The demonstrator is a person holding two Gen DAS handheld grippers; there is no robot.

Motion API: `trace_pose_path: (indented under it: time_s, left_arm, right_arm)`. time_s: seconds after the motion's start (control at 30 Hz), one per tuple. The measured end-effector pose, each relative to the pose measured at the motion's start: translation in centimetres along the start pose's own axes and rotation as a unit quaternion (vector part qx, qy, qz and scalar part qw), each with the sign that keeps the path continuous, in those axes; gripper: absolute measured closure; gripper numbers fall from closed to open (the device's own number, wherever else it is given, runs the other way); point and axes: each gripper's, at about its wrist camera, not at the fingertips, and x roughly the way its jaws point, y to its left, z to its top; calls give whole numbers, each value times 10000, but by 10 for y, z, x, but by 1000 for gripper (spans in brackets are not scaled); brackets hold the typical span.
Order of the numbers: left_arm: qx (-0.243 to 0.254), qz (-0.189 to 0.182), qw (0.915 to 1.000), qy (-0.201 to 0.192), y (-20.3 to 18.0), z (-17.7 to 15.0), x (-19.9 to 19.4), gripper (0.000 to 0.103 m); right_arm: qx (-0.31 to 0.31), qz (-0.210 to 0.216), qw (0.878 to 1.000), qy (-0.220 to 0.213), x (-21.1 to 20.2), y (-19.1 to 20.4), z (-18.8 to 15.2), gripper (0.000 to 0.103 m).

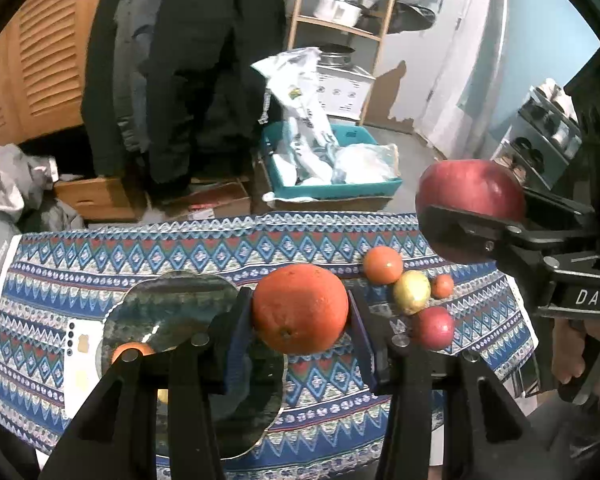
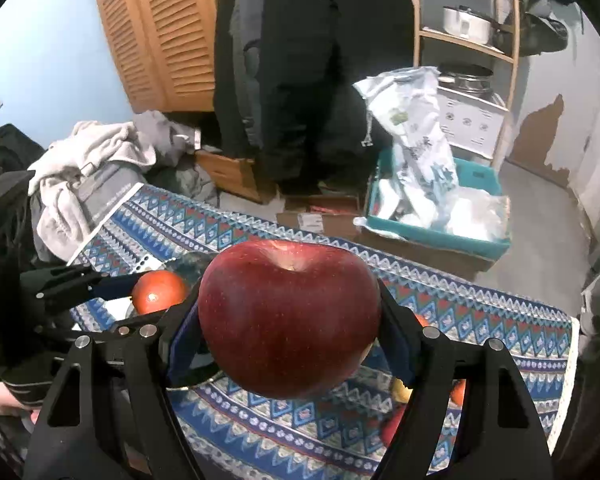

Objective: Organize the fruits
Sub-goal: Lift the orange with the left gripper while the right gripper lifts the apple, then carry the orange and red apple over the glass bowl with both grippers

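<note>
Patterned cloth (image 1: 204,240), loose fruits (image 1: 410,292), glass plate (image 1: 172,308)

Room: pale blue walls (image 2: 40,60), paint peeled to brown low on the right wall (image 2: 540,136). Grey floor (image 2: 540,216). Louvred wooden doors (image 1: 48,64) at back left. Wooden shelf (image 2: 468,44) holds 1 metal pot (image 2: 466,22). Dark coats (image 1: 204,60) hang at centre. Teal bin (image 1: 332,188) of bags on floor.
</note>
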Motion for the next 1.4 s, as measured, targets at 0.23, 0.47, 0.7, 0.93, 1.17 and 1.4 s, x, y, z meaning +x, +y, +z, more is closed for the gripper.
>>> trace_pose_path:
  time_s: [0.23,0.47,0.7,0.93,1.17,1.4]
  left_arm:
    - [-292,146,9995,45,36,-4,4,56]
    - [-606,354,9974,143,73,-7,17,56]
    - [-854,553,9944,293,105,-13,37,56]
    - [-1037,701,9912,424,129,-19,54,56]
    - [-1195,817,9880,546,150,-26,73,56]
    - [-1328,847,9852,677,161,-30,87,56]
  right_arm:
    - [-34,187,9997,176,30,19,8,26]
    - [-44,339,9981,505,73,36,11,26]
    - [18,504,9950,863,117,51,8,26]
    - [132,595,9913,1168,153,58,5,26]
    - [281,651,9875,1411,182,65,2,26]
    - [520,750,9819,1661,206,67,-6,26]
